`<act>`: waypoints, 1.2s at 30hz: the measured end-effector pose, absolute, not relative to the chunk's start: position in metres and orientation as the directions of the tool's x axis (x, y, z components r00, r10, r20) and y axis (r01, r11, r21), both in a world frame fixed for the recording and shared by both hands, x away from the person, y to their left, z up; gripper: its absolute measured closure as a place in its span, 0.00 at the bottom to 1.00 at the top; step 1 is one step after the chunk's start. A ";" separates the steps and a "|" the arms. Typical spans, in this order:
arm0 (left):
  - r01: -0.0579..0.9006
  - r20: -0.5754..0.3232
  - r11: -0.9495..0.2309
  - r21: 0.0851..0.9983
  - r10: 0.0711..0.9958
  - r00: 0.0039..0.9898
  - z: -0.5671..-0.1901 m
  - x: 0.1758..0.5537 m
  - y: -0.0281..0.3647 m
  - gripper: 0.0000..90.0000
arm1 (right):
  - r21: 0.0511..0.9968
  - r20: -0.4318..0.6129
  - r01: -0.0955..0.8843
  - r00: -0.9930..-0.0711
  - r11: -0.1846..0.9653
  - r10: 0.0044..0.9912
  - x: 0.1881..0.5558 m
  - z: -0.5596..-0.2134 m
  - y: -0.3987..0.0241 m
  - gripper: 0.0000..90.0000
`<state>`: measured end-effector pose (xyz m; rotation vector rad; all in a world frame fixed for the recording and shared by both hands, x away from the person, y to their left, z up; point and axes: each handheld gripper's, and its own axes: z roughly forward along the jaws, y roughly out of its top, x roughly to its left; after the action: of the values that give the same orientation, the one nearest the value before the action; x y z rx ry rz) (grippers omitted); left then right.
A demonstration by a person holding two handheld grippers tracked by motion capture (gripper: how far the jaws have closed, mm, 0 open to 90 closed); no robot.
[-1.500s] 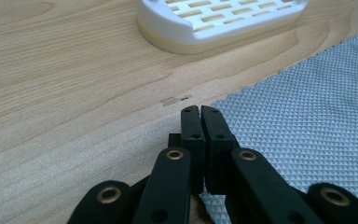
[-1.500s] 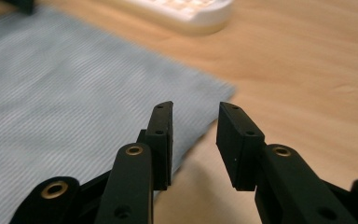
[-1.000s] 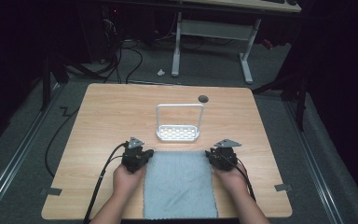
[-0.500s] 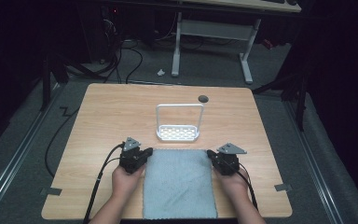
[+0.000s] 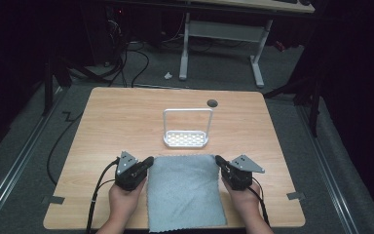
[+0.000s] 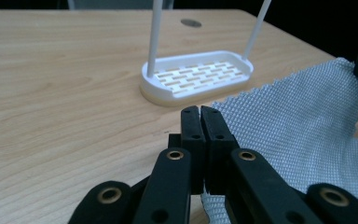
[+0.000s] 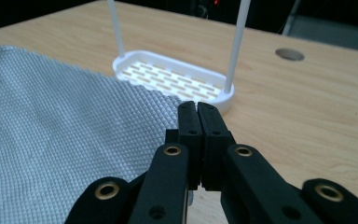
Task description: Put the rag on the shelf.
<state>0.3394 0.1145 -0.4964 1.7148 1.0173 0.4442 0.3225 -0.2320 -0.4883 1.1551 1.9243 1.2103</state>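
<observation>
Both my grippers pinch the far corners of the grey waffle-weave cloth (image 5: 185,192).

My left gripper (image 5: 148,161) is clamped on the cloth's far-left corner; my right gripper (image 5: 218,160) has just closed on its far-right corner. The cloth lies on the light wooden table (image 5: 117,122), just before the white slotted plastic rack (image 5: 186,140).
</observation>
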 end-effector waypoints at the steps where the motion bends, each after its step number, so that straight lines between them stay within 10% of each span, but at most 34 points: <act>1: 0.411 -0.172 -0.096 0.907 0.804 0.569 -0.495 0.338 0.115 0.98 | 0.913 -0.038 0.347 -0.449 0.214 0.893 0.321 -0.487 -0.229 1.00; 36: 0.185 -0.076 -0.033 0.982 0.830 0.552 -0.389 0.359 0.100 0.99 | 0.984 -0.106 0.088 -0.389 0.152 0.915 0.331 -0.390 -0.233 1.00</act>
<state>0.3589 0.0998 -0.3895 1.5493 0.8955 0.6496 0.3312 -0.2327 -0.3897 0.9810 1.6437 1.3286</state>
